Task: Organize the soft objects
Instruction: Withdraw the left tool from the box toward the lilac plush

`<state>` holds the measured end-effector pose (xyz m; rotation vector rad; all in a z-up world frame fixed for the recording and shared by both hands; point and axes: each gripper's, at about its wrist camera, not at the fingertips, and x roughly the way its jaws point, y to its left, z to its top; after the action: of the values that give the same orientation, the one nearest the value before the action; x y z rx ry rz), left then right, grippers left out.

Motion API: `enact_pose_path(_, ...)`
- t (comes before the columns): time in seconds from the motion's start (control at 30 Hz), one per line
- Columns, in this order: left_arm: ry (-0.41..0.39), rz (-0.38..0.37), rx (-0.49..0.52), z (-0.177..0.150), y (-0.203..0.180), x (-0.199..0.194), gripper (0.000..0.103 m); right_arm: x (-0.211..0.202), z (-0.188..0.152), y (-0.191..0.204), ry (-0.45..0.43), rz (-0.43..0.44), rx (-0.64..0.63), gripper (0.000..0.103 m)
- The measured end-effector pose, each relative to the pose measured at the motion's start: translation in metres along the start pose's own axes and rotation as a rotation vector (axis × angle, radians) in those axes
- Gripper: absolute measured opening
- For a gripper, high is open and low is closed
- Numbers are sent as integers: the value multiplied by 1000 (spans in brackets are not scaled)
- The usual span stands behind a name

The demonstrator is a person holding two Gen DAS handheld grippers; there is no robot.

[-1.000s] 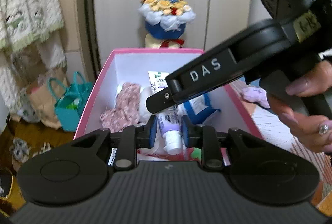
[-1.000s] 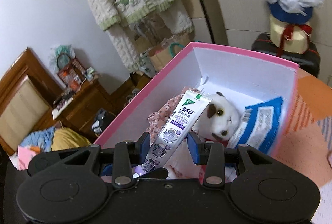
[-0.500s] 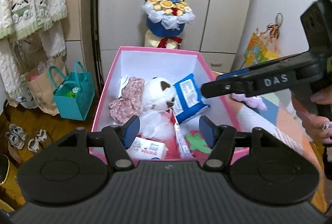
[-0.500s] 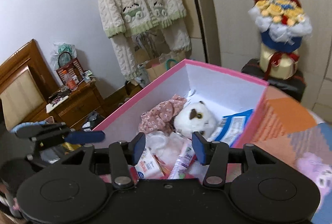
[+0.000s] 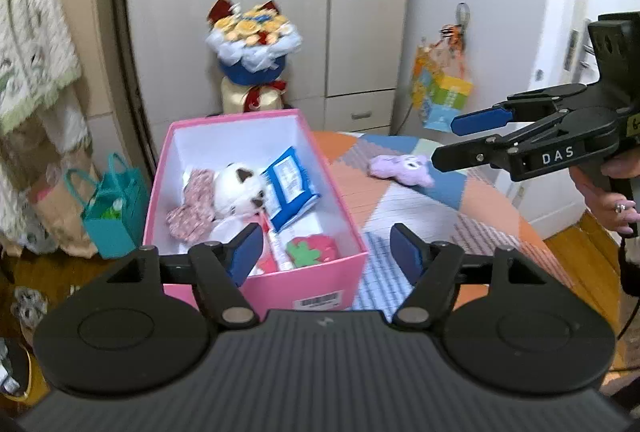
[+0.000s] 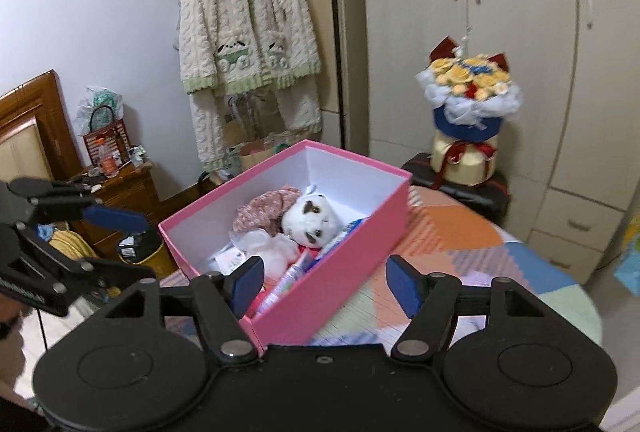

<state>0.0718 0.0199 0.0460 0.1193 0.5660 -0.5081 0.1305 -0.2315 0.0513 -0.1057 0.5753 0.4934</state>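
Observation:
A pink box [image 5: 312,294] [image 6: 352,272] stands on the patchwork table. In it lie a white plush dog [image 5: 238,188] [image 6: 312,218], a floral cloth [image 5: 192,204], a blue packet [image 5: 290,188], a toothpaste tube [image 5: 278,250] and a red strawberry toy [image 5: 308,250]. A purple plush [image 5: 400,168] lies on the table to the right of the box. My left gripper [image 5: 328,256] is open and empty above the box's near end. My right gripper [image 6: 326,280] is open and empty over the box's near corner; it also shows at the right of the left wrist view [image 5: 464,138].
A flower bouquet [image 5: 252,44] [image 6: 468,96] stands behind the box before white wardrobes. A teal bag [image 5: 114,216] sits on the floor at left. A cream cardigan [image 6: 244,28] hangs on the wall. The patchwork table [image 5: 420,216] extends right of the box.
Both grippers have let go of the toothpaste tube, which now lies in the box, and have opened wide. Both have pulled back and up from the box; the right one moved off to the right.

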Motion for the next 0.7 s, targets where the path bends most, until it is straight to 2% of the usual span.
enact_pose_path(0.13,-28,-25,58,5,-25,-9,78,-28,-14,-6,-34,-26,-22,77)
enact_pose_path(0.3,-9,-92,111,14,-53,5,83,-53,-37,-19,-72,-61,-47,88)
enact_pose_path(0.53,-13,-180,108,29,-80,48,86,-48,-62,-51,-57,-99,-40,91)
enact_pose_path(0.7,-38,-181,60,39,-90,82,87,-35,-67,-74,-62,-92,-43,92)
